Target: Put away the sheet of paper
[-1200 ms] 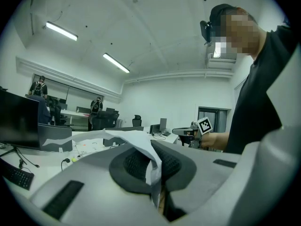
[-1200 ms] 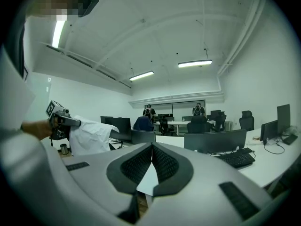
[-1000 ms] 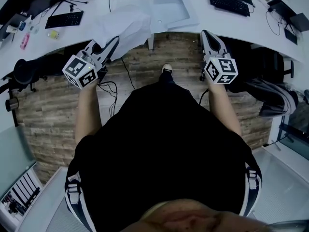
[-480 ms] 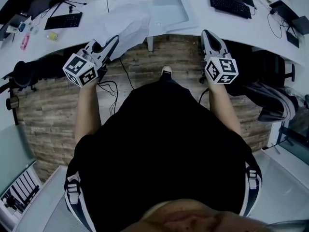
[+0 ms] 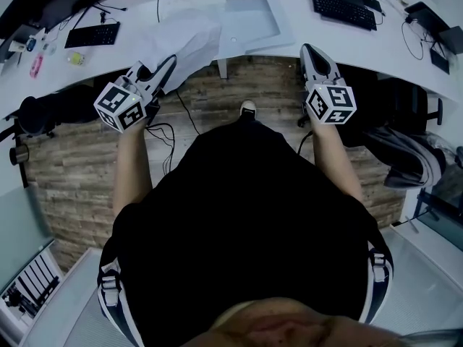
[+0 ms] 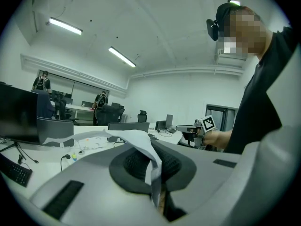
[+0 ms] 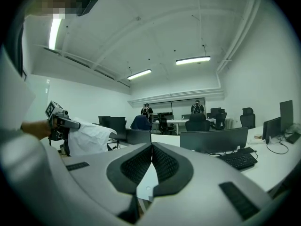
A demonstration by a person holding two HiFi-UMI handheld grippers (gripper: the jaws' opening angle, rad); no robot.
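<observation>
1. White paper is pinched in my left gripper (image 6: 154, 171). Its jaws are closed on one edge of the sheet of paper (image 5: 184, 40), which rises crumpled from between the pads.
2. My right gripper (image 7: 151, 161) has its jaws together with nothing between them. It sits near the desk's front edge, well apart from the left one.
3. Outward, the rest of the sheet appears to lie loosely on the curved white desk (image 5: 376, 42), drooping over its front edge.
4. Just beside the sheet sits a pale flat tray (image 5: 249, 16), or perhaps a folder; I cannot tell which. A black keyboard (image 5: 343, 4) lies further right.
5. My reading is that the sheet is gripped but not yet put away. It has to be carried to its place and released.
</observation>
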